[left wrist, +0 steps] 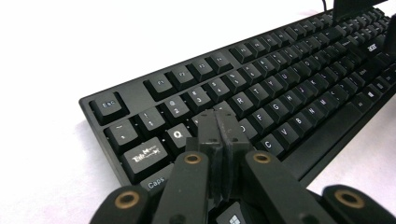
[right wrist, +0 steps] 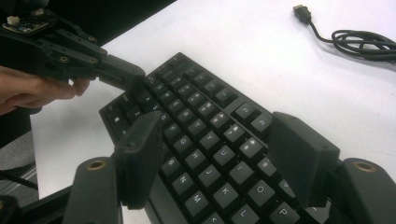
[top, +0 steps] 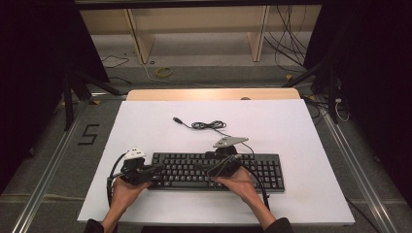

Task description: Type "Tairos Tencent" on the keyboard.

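Keyboard (top: 214, 171) lies across the near half of the worktop (top: 145, 126), long side facing the person. Behind it, toward the far edge, its cable (top: 209, 125) sits in a loose coil with the plug (top: 178, 120) pointing left. Left claw (top: 156, 169) is over the keyboard's left end, tips on the keys; right claw (top: 208, 170) hovers above the middle keys, just right of it.
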`<state>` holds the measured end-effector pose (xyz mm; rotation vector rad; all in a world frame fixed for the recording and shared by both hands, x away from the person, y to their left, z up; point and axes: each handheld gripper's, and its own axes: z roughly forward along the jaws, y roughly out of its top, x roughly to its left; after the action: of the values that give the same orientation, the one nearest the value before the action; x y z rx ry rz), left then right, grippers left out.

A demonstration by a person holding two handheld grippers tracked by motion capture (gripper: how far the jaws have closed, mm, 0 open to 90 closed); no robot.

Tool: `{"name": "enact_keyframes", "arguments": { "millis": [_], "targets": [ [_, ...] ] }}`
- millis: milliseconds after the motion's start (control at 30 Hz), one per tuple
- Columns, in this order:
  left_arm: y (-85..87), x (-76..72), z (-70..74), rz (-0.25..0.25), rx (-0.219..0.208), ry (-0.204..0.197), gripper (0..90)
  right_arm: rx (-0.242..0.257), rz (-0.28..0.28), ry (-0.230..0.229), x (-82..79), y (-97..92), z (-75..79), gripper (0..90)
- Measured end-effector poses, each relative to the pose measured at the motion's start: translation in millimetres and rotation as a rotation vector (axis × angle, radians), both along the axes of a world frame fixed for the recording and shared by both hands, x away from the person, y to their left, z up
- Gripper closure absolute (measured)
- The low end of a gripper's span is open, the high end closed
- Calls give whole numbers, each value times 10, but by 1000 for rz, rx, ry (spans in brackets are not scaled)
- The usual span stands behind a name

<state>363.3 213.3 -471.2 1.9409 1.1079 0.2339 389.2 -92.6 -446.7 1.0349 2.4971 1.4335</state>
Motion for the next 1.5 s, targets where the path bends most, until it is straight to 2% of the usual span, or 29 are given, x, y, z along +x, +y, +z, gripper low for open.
{"name": "enact_keyframes", "arguments": {
  "millis": [133,333,533,867,1167,1500],
  "targets": [
    [-9,1,-6,-6,4,4,858,-1,-4,-2,4,0,0,368],
    [-25,-10,9,-16,-18,7,797,-6,-8,-5,14,1,-9,392],
    [-45,-28,27,-30,-45,10,667,-18,-10,-7,17,9,-20,427],
    [-94,-66,56,-39,-58,-5,475,-32,-8,-9,20,20,-35,506],
    [-104,-84,73,-25,-77,-7,405,-39,-2,-13,29,23,-47,565],
    [-101,-104,84,-24,-86,-6,373,-54,3,-14,35,40,-80,642]
  ]
}}
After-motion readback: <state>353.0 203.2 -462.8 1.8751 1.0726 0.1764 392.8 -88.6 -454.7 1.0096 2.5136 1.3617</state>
